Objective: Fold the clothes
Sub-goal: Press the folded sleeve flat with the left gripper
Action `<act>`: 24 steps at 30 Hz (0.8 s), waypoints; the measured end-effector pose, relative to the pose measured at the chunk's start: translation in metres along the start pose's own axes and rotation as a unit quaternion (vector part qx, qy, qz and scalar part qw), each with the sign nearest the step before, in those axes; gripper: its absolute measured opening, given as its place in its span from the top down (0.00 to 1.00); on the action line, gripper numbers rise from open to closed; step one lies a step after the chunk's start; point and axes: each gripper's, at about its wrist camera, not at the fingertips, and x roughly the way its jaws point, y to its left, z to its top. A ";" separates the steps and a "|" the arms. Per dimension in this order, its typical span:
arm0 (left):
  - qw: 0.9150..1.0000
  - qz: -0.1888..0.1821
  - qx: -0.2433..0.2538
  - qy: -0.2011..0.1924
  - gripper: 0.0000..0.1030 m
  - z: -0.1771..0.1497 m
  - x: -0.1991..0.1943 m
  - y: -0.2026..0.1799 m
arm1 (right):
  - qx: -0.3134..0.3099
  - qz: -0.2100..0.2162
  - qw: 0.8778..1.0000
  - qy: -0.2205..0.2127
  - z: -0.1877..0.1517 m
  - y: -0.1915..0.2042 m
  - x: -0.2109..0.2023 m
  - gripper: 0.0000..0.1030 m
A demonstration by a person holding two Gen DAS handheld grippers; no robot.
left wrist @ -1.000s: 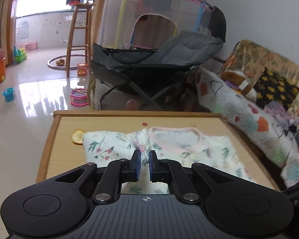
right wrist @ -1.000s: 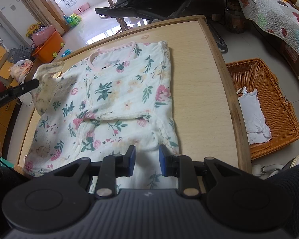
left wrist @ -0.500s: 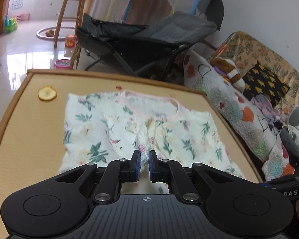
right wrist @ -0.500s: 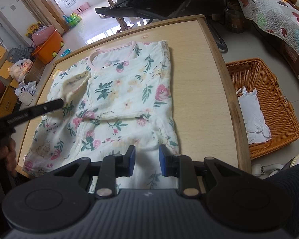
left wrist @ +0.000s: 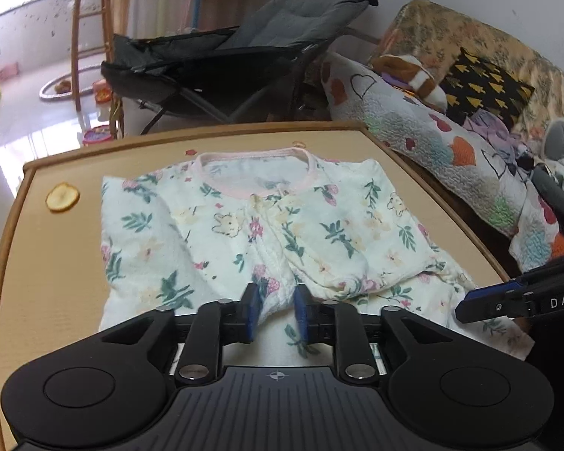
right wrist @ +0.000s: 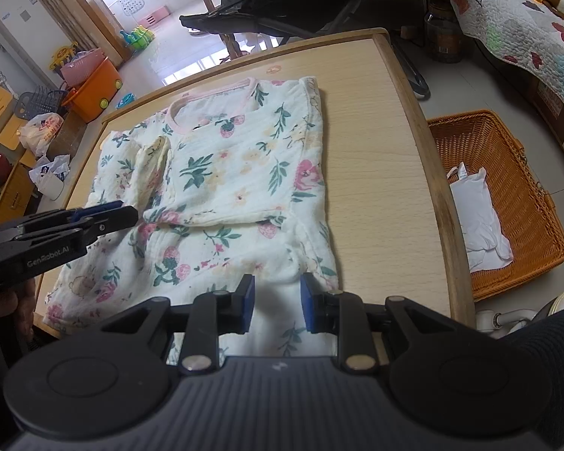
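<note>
Wooden table (right wrist: 387, 173) | left gripper (left wrist: 276, 314) jaws just opening, sleeve (left wrist: 278, 285) loose between

My garment (right wrist: 225, 188) lies spread on the table (right wrist: 379, 173). Right of the table sits a basket (right wrist: 515, 203), cloth (right wrist: 481, 218) in it; a folding chair (left wrist: 222, 64) stands behind the table.

A white cotton baby garment (right wrist: 222, 184) is printed with green leaves, pink flowers and red strawberries, and its neckline is edged in pale pink. It is spread on a light wood-grain bench (right wrist: 379, 173) bordered in a darker honey tone. Right of the bench, a woven orange basket (right wrist: 522, 203) is seen with a plain white cloth (right wrist: 481, 225) inside. Black left tongs (left wrist: 275, 312) and black right tongs (right wrist: 277, 306) are fitted with blue pads.
</note>
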 end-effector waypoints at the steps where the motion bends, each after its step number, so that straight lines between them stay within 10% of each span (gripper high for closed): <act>1: 1.000 0.000 0.008 0.000 0.63 0.002 -0.002 -0.002 | 0.000 0.000 1.000 0.000 0.000 0.000 0.000 0.75; 8: 0.995 0.016 0.097 0.003 0.55 0.012 -0.016 -0.017 | 0.007 0.005 1.000 -0.001 0.000 -0.002 -0.001 0.75; 24: 1.000 0.016 -0.023 -0.001 0.49 0.022 0.018 0.003 | 0.008 0.010 1.000 -0.001 0.000 -0.004 -0.002 0.75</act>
